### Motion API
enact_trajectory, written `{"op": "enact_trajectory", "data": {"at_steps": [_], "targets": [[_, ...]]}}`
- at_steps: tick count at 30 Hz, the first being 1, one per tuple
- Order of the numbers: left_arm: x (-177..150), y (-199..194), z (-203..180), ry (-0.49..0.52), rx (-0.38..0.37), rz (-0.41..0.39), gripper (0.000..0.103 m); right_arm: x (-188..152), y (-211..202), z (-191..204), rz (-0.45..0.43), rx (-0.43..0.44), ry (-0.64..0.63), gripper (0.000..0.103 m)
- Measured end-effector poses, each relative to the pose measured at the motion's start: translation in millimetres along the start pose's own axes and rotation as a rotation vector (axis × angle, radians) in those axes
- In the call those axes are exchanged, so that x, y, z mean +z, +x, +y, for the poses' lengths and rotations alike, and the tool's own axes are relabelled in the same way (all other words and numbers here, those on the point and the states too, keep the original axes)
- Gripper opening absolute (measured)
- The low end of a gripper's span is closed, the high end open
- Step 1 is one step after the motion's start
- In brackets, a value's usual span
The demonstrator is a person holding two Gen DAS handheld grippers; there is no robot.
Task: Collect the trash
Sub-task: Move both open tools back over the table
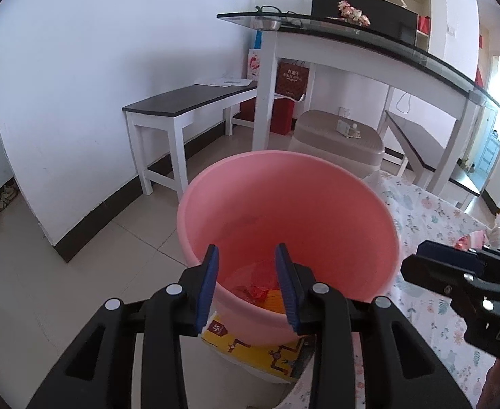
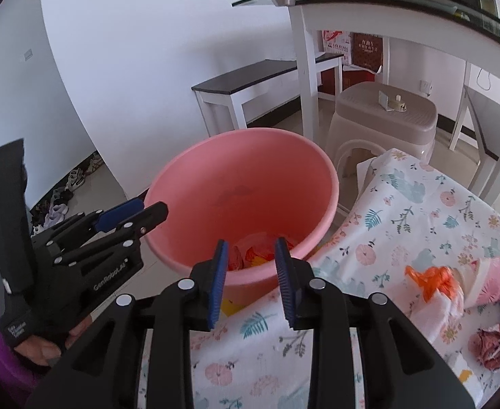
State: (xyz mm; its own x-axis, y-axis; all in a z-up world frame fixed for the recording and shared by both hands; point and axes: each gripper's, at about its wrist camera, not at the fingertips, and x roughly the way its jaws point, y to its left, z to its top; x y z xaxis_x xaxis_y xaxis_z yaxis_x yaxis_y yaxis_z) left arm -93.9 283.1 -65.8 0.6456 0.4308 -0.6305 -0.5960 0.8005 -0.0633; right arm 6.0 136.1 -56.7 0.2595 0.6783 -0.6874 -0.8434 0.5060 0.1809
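Grippers first: we find the left gripper (image 1: 246, 259) poised over the near rim of the pink basin (image 1: 359, 204), jaws apart with nothing between the pads. We find the right gripper (image 2: 250, 255) beside it, jaws also apart and empty, pointing down over the same rim from the table side.

We note red and orange wrappers (image 2: 256, 254) lying at the bottom of the basin. Trash not yet collected sits on the floral tablecloth (image 2: 403, 211) to the right: an orange plastic bag (image 2: 430, 281), a crumpled reddish wrapper (image 2: 491, 344) nearer the edge, and pale paper scraps (image 2: 488, 272) behind the bag. All are well apart from both grippers.

We judge the job part done, with the next reach falling to the right gripper.

Risks, as we judge them:
- The basin stands on a yellow printed box (image 1: 250, 351), not the floor; a knock on the rim could tip or slide it.
- The two grippers hang close together; a turn toward the table could make them collide.
- The orange bag is thin and loose; a shallow pinch could drop it short of the basin.
- Pads closing low may snag the cloth and drag the remaining pieces.
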Motion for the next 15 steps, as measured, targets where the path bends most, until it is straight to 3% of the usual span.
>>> {"op": "enact_trajectory", "data": {"at_steps": [7, 15], "targets": [[1, -23, -14, 0.013, -0.054, -0.040, 0.033, -13, -30, -6, -0.033, -0.013, 0.012, 0.029], [-3, -42, -55, 0.057, -0.142, -0.051, 0.034, -39, -80, -30, -0.070, -0.094, 0.042, 0.029]]}}
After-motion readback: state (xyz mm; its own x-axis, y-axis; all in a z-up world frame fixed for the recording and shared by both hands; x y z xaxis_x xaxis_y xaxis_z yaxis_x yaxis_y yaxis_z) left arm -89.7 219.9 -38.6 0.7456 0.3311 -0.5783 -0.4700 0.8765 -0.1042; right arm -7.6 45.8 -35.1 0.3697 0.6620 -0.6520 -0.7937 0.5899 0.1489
